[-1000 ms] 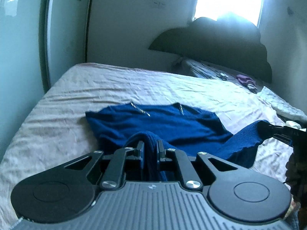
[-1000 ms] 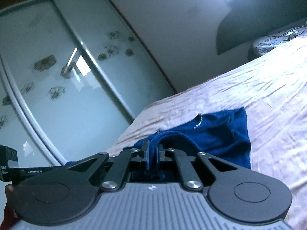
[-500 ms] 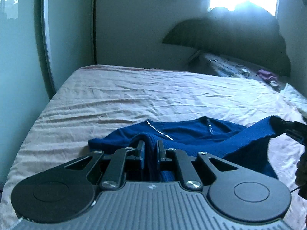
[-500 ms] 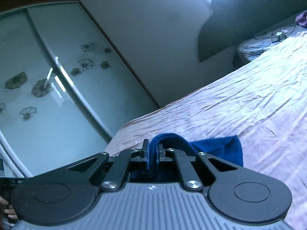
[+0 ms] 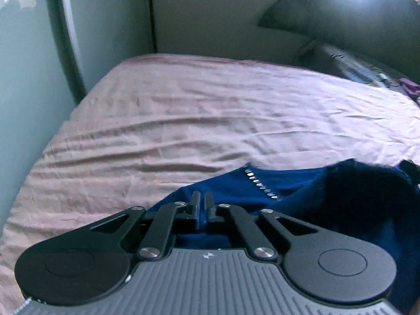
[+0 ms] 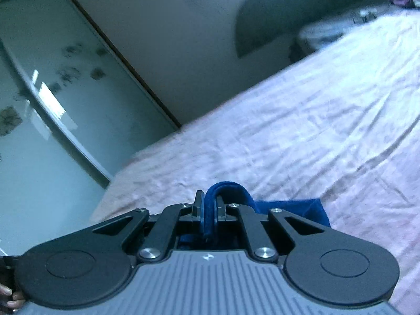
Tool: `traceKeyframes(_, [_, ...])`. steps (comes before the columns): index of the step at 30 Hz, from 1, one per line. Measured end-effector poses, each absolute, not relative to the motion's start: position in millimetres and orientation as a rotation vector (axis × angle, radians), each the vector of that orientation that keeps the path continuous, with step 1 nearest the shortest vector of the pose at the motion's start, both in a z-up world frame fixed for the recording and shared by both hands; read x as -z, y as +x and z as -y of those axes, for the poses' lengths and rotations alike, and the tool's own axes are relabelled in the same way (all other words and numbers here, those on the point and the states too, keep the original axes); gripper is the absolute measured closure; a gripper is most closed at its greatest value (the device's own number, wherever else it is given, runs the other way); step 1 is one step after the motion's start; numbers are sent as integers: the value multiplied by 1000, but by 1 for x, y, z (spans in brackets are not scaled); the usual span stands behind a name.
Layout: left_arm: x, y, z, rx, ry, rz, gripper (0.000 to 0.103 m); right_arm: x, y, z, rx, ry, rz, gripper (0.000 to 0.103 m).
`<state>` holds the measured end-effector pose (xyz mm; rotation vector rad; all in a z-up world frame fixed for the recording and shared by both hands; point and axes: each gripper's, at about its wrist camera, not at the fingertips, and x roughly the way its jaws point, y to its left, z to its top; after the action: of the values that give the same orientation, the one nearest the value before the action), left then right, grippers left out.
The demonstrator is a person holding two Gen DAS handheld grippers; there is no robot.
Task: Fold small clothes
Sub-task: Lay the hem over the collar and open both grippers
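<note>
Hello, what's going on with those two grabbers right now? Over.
Left hand-held gripper shut on blue top. Right hand-held gripper shut on the same top. Top partly lifted off pink bed sheet. Nothing in the way.

Wrinkled pink bedsheet [image 5: 199, 120] across the bed, dark headboard [image 5: 349, 18] against a pale wall [image 5: 210, 8], frosted sliding wardrobe doors [image 6: 50, 110] with flower motifs, patterned pillow [image 5: 354, 68] beside a small purple item [image 5: 409, 88], blurred.
</note>
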<state>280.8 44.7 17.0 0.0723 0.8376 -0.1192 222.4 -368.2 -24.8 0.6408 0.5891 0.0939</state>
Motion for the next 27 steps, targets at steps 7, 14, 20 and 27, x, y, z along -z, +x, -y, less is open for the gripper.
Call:
traceKeyframes(7, [-20,267,-74,82,31,-821,82,37,237,366,-58,605,-681,77])
traceKeyframes(14, [-26,201,-40,457,356,-799,64,12,217,379,-3,584,-543,13])
traceKeyframes(20, [12,193,13,653,570,-807,63,9,232,328,-334,443,-686,14])
traceKeyframes(27, [13,253,7,415,407,-691,61,35,267,314,-209,377,-787,14])
